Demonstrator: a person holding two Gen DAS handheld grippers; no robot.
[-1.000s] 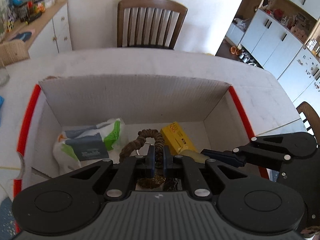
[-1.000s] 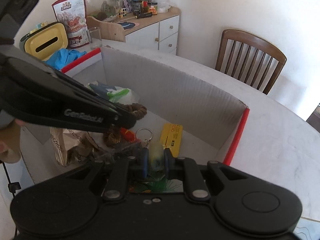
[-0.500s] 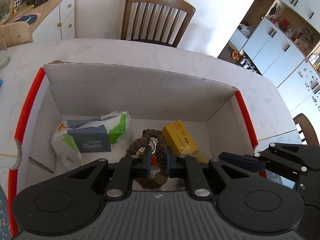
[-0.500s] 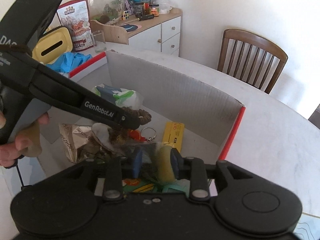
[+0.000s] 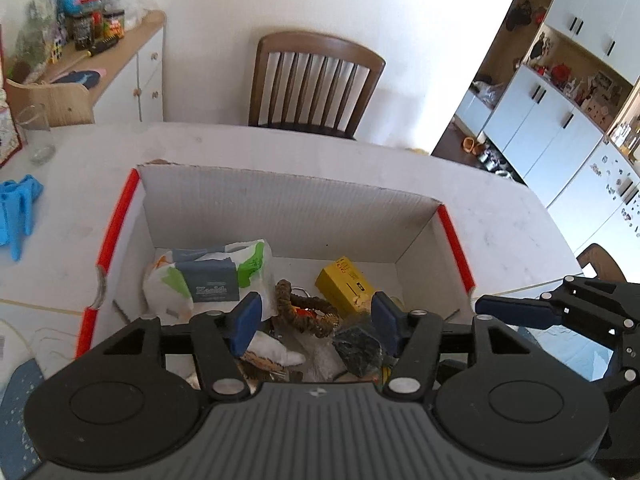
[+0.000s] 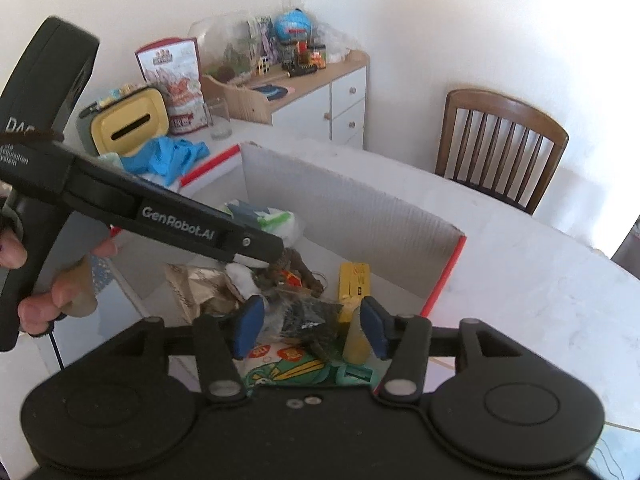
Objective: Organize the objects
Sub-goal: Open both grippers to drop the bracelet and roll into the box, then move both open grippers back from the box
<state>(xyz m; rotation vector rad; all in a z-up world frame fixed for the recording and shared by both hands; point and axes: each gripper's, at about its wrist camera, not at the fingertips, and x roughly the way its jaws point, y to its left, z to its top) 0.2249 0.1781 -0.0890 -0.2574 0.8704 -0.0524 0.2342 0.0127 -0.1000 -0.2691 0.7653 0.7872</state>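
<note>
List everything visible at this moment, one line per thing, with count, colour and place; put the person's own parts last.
cardboard box: 1, white with red edges, on the table
plastic bag: 1, white, green and grey, inside box, left
braided rope ring: 1, brown, inside box, middle
small yellow box: 1, yellow, inside box, right
crumpled wrapper: 1, gold-brown, inside box, near side
table: 1, white
chair: 1, brown wood, behind table
glass: 1, clear, table's far left
gloves: blue, count unclear, table left of box
tissue holder: 1, yellow, table
snack bag: 1, red and white, beside holder
sideboard: 1, white, wood top, cluttered
left tongs: open, just been opening, over box
right tongs: open, just been opening, over box
hand: 1, gripping left handle
</note>
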